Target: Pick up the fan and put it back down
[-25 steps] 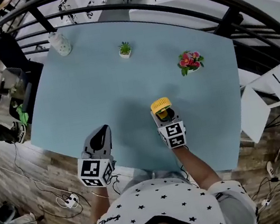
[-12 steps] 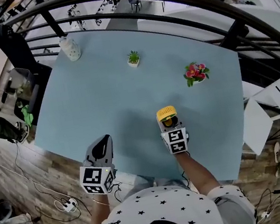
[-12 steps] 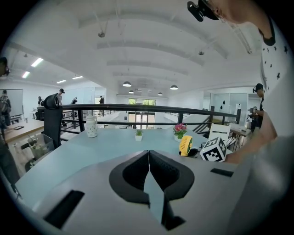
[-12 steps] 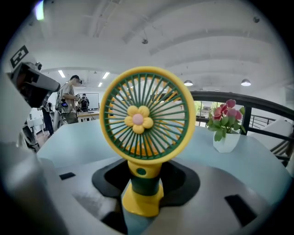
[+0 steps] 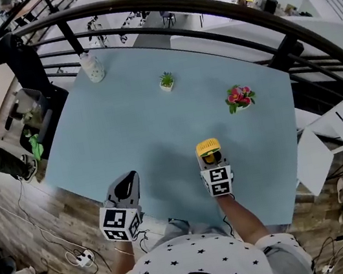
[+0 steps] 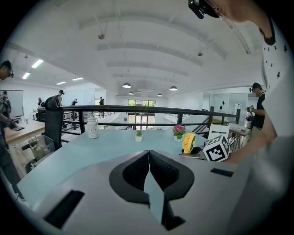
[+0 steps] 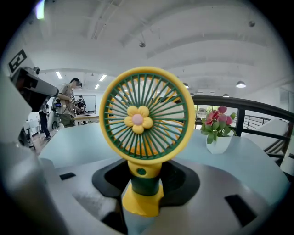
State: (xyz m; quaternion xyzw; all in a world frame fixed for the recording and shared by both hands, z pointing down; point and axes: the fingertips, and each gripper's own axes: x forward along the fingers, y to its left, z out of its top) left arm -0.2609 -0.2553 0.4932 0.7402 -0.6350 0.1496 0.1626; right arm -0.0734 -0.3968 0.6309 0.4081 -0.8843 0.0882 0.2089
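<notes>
A small yellow and green fan (image 5: 207, 147) with a flower at its hub stands upright over the near right part of the pale blue table (image 5: 129, 121). My right gripper (image 5: 210, 157) is shut on it. In the right gripper view the black pads press the green stem of the fan (image 7: 146, 121) from both sides, within my right gripper (image 7: 142, 183). Whether the fan's base touches the table I cannot tell. My left gripper (image 5: 128, 175) hangs over the table's near edge to the left. Its jaws meet with nothing between them, as my left gripper (image 6: 149, 153) shows. The fan (image 6: 188, 142) appears to its right.
A pot of pink flowers (image 5: 239, 97) stands beyond the fan to the right, close in the right gripper view as flowers (image 7: 218, 128). A small green plant (image 5: 166, 81) sits mid-table at the back. A pale bottle (image 5: 93, 68) stands at the far left corner. A black railing (image 5: 200, 3) curves behind.
The head camera has shifted, so the table sits a little lower in the picture. The right gripper stays at the fan. The left gripper keeps nearly the same spot at the near edge.
</notes>
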